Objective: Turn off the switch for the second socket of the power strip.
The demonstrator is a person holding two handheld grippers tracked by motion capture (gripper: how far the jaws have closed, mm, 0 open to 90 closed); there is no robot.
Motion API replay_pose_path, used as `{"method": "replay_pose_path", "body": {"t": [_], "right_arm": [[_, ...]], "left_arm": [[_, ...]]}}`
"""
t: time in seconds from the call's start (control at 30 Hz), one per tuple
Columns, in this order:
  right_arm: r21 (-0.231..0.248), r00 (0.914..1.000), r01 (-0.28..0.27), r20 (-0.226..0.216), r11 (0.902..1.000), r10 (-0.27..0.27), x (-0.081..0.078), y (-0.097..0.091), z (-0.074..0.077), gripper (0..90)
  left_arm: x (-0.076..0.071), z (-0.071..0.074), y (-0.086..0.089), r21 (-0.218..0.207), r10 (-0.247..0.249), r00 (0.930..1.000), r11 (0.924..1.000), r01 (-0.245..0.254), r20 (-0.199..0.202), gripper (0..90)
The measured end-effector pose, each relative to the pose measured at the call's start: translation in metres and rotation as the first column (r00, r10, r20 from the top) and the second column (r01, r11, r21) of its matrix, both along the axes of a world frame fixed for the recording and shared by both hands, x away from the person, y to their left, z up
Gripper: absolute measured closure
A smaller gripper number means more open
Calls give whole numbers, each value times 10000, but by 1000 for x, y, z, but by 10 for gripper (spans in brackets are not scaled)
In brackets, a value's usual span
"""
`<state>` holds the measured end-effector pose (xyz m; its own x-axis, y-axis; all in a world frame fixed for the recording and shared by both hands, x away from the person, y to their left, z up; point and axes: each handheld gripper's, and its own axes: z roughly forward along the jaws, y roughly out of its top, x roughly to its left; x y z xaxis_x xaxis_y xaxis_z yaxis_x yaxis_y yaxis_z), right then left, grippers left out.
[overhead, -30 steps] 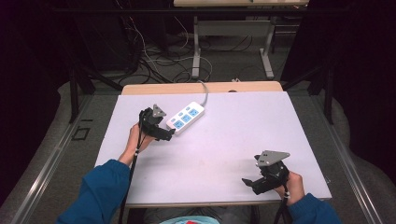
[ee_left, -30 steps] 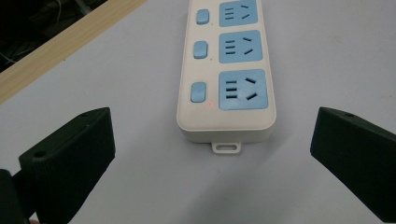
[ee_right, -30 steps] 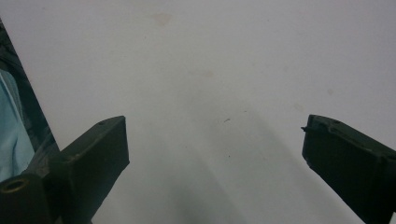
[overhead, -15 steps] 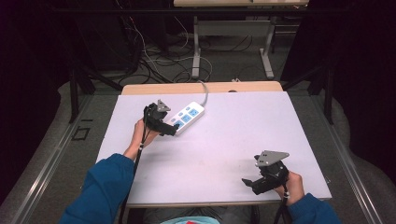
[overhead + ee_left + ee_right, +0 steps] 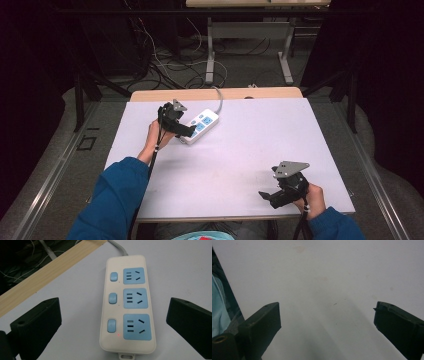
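Power strip [image 5: 128, 307]: we see it lying flat on the far left part of the table [image 5: 250, 150], close to the far edge, its grey cord [image 5: 219, 97] running off the far side.
Long axis: in the high view we read it slanting from near-left to far-right; in the left gripper view it runs straight away from us between the jaws.
Nearest switch [image 5: 111, 326]: a small red light glows just beside it.
Left gripper [image 5: 181, 134]: we hold it over the strip's near end, jaws wide apart, either side of the body, not touching.
Nearer hand: ours on the left, by far.
Right gripper [image 5: 266, 195]: jaws apart, holding nothing, at the near right, well away from the strip.
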<state>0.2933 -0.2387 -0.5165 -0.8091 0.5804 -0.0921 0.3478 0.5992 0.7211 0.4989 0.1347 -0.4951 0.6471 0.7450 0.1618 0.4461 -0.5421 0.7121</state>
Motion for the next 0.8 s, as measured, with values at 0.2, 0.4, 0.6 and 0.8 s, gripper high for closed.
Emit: {"method": "replay_pose_path", "body": {"t": [0.2,0.4,0.6,0.8], "right_arm": [[-16,10000,-34,52,10000,34,0,0,0,67],[-16,10000,-43,-13,10000,43,0,0,0,68],[8,10000,-18,-45,10000,18,0,0,0,68],[7,10000,-3,-53,10000,3,-1,1,0,68]], "left_arm": [[8,0,-1,-60,210,9998,9998,-210,8,0],[15,1,-5,-96,346,9993,9993,-348,-172,0],[22,-1,-8,4,637,9977,9980,-637,-210,0],[28,-3,-9,-78,824,9964,9966,-826,-200,50]]}}
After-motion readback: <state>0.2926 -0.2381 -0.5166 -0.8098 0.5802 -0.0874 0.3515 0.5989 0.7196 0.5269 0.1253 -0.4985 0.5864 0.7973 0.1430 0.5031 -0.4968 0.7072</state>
